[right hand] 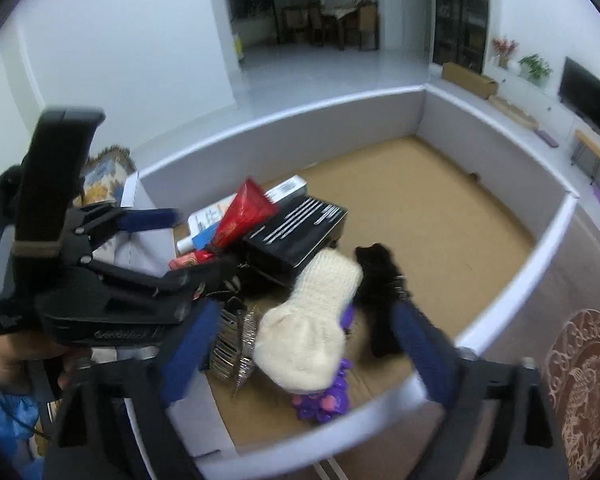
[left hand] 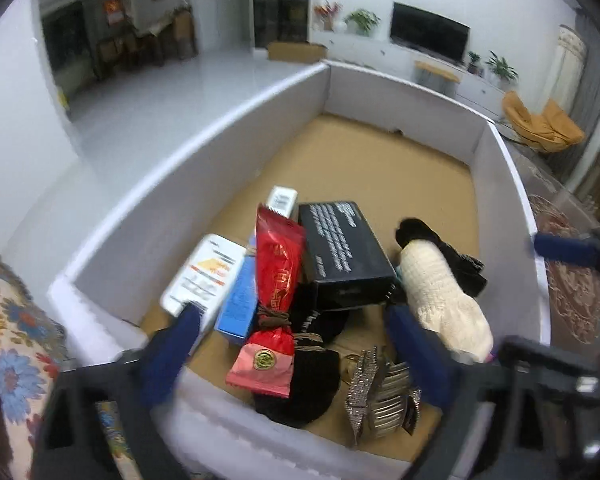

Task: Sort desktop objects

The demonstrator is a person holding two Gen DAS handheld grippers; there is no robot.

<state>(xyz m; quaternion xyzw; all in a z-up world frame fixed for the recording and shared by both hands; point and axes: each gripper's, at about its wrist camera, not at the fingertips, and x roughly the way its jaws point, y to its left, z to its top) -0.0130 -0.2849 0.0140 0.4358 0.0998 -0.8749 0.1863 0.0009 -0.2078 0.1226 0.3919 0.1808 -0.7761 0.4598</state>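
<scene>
While both grippers hang over the near end of the white-walled box (left hand: 204, 148), neither one has anything in it: the left gripper (left hand: 296, 344) has its blue pads spread wide with nothing between them, and the right gripper (right hand: 300, 344) is just as wide and empty too.

Going left to right from the left gripper's view: by its left pad sits a white carton (left hand: 204, 276), probably light and stiff, so pinch across the short sides. Next to it a blue carton (left hand: 240, 304), same deal. The red foil packet (left hand: 278, 292) lies dead ahead; crinkly and slippery I'd guess, so go for the tied neck. Beyond it the black box (left hand: 344, 252) looks rigid and maybe heavier; grab across its narrow width. Below the right pad is a rhinestone hair comb (left hand: 376, 396), spiky and fragile-ish. Furthest right, the cream knit sock (left hand: 440, 296) is soft and squashy, so anywhere in its middle works. In the right view it lies straight between the pads, touching a purple beaded thing (right hand: 324, 400).
</scene>
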